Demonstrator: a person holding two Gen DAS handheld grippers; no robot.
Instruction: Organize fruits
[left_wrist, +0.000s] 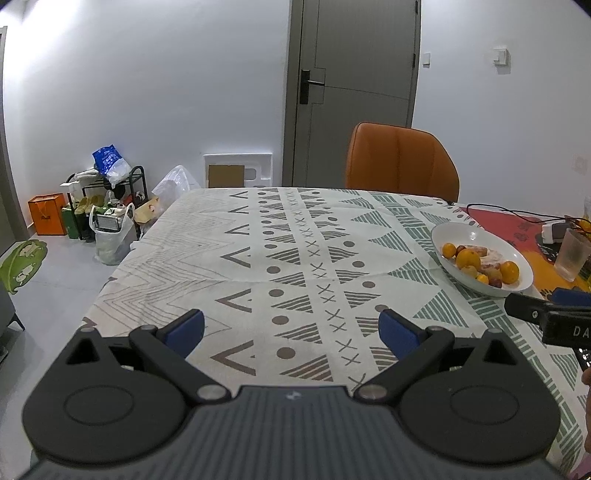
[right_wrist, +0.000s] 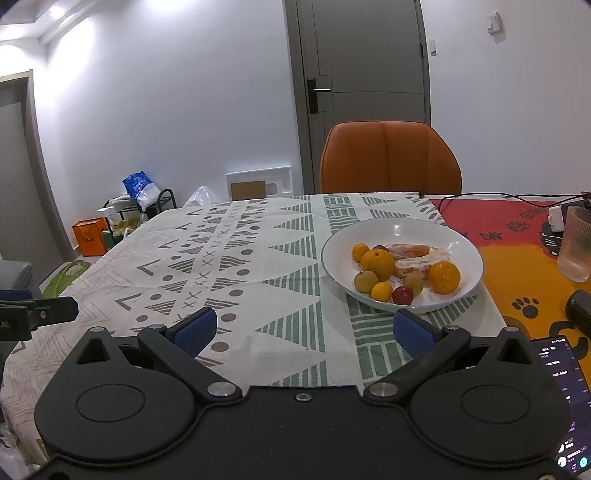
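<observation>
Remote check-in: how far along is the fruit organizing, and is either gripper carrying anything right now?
All visible fruit, including the large orange and small red fruit, already sits in the white ceramic bowl. None is visible on the patterned tablecloth. Nothing is in hand: the left gripper and right gripper are both open and empty. Whether sorting within the bowl remains, I cannot tell.

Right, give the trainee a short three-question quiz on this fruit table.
1. True or false: the left gripper holds an orange.
2. Which lies nearest the right gripper? A) red fruit B) peeled segments C) glass
3. Fill in: all the fruit sits in the white ____.

Key:
1. False; both grippers are open and empty.
2. A
3. bowl
</observation>
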